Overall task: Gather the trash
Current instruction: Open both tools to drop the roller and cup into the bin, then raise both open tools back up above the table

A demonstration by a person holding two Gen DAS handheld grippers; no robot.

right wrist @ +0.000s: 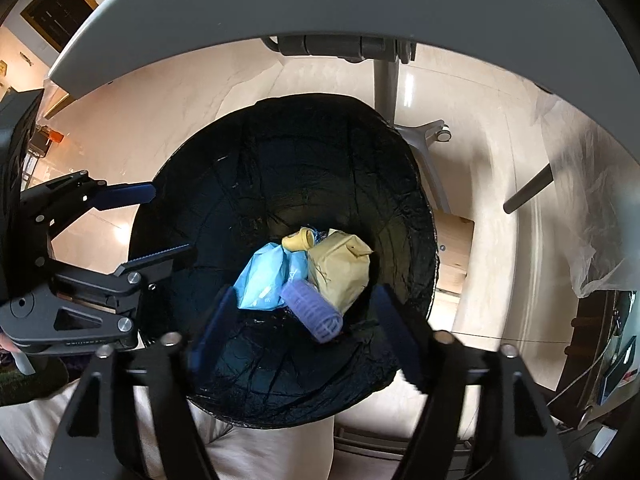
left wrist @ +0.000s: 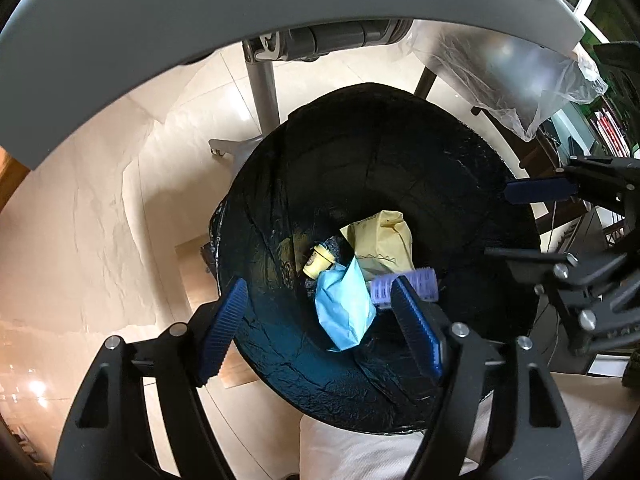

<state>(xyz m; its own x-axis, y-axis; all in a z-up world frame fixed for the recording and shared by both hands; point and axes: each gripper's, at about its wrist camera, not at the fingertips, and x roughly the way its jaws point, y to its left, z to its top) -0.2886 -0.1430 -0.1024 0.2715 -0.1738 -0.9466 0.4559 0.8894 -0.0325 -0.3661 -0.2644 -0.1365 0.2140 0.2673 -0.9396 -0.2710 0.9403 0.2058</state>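
Left tongs spread wide, nothing between them, held over the bin. Right tongs likewise gaping and empty (slightly blurred), above the same black-lined bin. At the bin's bottom lie a purple roller, a blue wrapper, a tan bag and a small yellow cup, all touching. The bin stands on the floor under the grey surface.
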